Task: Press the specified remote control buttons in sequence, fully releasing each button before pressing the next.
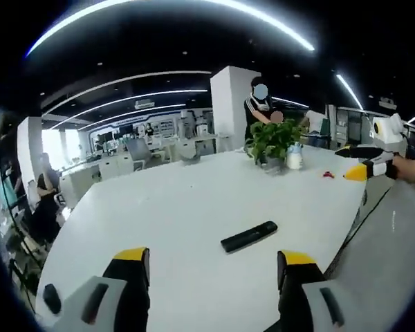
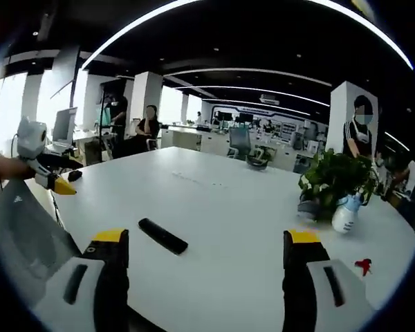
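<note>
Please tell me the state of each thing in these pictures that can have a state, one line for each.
Remote control: lying flat on the white table, untouched, apart from both grippers.
Left gripper: jaws open, holding nothing.
Right gripper: jaws open, holding nothing.
Potted plant: upright on the table.
White bottle: upright beside the plant.
Small red object: lying on the table.
</note>
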A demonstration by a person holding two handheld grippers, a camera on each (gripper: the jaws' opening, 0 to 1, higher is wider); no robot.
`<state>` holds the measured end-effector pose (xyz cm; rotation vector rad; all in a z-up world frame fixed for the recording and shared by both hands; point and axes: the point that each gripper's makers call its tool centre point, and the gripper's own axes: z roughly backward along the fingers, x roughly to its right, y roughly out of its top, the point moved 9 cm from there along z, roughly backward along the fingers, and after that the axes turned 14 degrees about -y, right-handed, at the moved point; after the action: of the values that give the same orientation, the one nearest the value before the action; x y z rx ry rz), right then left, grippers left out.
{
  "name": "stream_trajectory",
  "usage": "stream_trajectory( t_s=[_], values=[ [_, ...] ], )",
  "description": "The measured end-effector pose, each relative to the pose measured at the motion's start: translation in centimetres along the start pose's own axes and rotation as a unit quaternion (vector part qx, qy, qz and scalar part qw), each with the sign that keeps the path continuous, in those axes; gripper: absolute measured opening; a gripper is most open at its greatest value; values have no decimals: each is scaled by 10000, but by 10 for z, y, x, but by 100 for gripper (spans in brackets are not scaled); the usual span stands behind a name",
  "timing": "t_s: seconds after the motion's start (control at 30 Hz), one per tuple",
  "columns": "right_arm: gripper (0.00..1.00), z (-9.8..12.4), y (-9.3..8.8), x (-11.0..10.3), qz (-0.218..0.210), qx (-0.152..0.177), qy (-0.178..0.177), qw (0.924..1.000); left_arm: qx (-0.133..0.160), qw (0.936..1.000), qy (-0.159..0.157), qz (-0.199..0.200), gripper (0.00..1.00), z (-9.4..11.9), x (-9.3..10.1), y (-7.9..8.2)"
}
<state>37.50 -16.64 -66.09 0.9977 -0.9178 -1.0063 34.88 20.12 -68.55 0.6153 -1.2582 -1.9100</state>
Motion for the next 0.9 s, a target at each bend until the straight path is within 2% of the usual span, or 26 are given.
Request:
stream_trajectory(
  t_s=[0.07, 0.2, 0.9],
  values=[
    [94, 0, 0, 1, -2, -11, -9, 10000, 190, 9995, 44, 253, 78, 3, -2, 1],
    [93, -2, -4, 7, -169, -69, -16, 9998, 95, 9998, 163, 92, 77, 4, -4, 0],
    [89, -2, -15, 12, -242, -299, -2, 9993, 115, 9994, 155, 271, 76, 6, -4, -2]
  ],
)
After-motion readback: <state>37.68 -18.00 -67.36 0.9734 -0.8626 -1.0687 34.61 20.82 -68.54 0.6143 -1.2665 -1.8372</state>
